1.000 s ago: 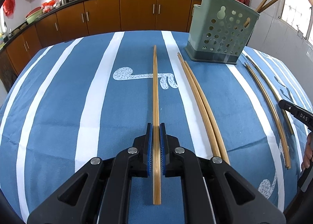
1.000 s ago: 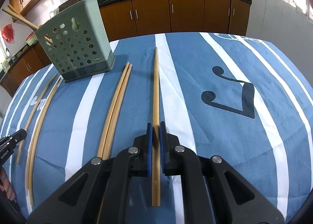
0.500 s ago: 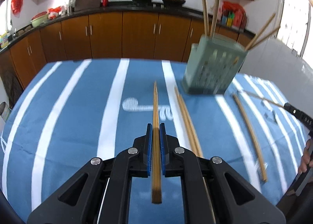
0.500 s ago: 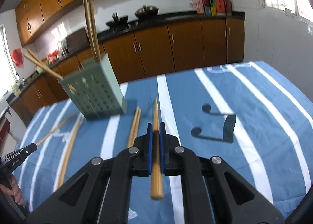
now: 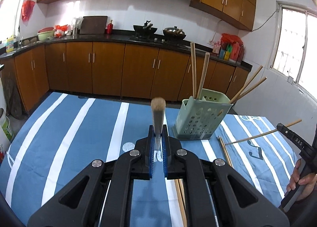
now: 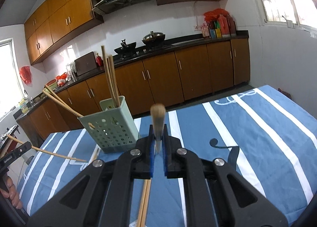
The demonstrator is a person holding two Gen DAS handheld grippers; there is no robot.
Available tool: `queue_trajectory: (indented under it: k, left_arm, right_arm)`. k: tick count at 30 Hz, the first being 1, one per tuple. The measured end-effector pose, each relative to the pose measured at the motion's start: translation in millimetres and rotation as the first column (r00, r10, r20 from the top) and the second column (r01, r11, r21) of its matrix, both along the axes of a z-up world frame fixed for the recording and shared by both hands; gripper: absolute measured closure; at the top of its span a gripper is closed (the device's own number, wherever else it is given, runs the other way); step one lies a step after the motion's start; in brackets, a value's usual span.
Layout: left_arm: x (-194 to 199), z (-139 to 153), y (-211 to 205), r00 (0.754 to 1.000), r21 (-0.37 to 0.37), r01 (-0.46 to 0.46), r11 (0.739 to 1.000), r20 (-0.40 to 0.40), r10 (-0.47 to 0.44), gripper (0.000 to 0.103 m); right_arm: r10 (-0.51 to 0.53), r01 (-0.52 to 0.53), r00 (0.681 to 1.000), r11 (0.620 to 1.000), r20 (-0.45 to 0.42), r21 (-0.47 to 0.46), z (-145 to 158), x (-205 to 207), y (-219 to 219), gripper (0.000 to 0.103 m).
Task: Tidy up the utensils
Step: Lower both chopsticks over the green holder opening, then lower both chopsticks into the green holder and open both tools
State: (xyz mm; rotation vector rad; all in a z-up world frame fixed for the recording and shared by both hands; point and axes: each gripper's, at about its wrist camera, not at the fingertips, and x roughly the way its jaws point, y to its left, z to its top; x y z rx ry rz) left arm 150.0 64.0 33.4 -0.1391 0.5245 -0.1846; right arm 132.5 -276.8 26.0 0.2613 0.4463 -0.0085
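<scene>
Each gripper is shut on one long wooden chopstick and holds it lifted above the blue striped tablecloth. My left gripper (image 5: 158, 139) holds a chopstick (image 5: 158, 116) that points at the camera, blurred. My right gripper (image 6: 158, 139) holds its chopstick (image 6: 158, 120) the same way. The green perforated utensil holder (image 5: 200, 120) stands ahead and to the right of the left gripper, with several chopsticks in it. In the right wrist view the holder (image 6: 109, 127) is ahead and to the left. The right gripper with its chopstick (image 5: 251, 137) shows at the right edge of the left wrist view.
Two chopsticks (image 5: 224, 150) lie on the cloth (image 5: 69, 137) beside the holder's base, and a pair (image 6: 144, 203) runs under the right gripper. Kitchen cabinets (image 5: 109, 70) and a stove counter stand beyond the table's far edge.
Both grippers have lifted their chopsticks off the cloth and tilted upward. The chopsticks now point toward the cameras, and the holder appears lower and farther.
</scene>
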Motion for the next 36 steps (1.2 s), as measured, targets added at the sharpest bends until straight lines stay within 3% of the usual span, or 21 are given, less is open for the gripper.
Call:
queue_trajectory:
  k: [3,10,16,20,23,28,36]
  left_arm:
    - [-2,9,-1,1.0,-0.002,0.016,1.0,0.02,-0.016,0.096]
    - [-12,59,-12,0.988,-0.027,0.115,0.993,0.102,-0.112,0.096]
    - [-10,94,-30,0.977,-0.041,0.146,0.989,0.164,-0.137,0.096]
    - [0,106,-41,0.972,-0.062,0.135,0.989,0.203,-0.12,0.096]
    - [14,109,-52,0.972,-0.038,0.127,0.991,0.205,-0.116,0.096]
    - [39,96,-68,0.982,-0.007,0.141,0.99,0.127,-0.139,0.096]
    - [67,79,-81,0.987,0.04,0.152,0.988,0.05,-0.154,0.096]
  right_arm:
    - [0.053,-0.053,0.998,0.999,0.032,0.004,21,-3,5,0.095]
    - [0.2,-0.214,0.968,0.974,0.154,0.08,93,-14,13,0.095]
    - [0.197,-0.207,0.953,0.978,0.23,0.018,129,-8,27,0.095]
    - [0.19,-0.189,0.966,0.982,0.177,-0.025,131,20,39,0.095]
    - [0.185,-0.182,0.977,0.983,0.107,-0.038,123,42,43,0.095]
    - [0.191,-0.19,0.981,0.981,0.022,-0.036,108,72,48,0.095]
    - [0.207,-0.208,0.978,0.977,-0.034,-0.049,98,106,60,0.095]
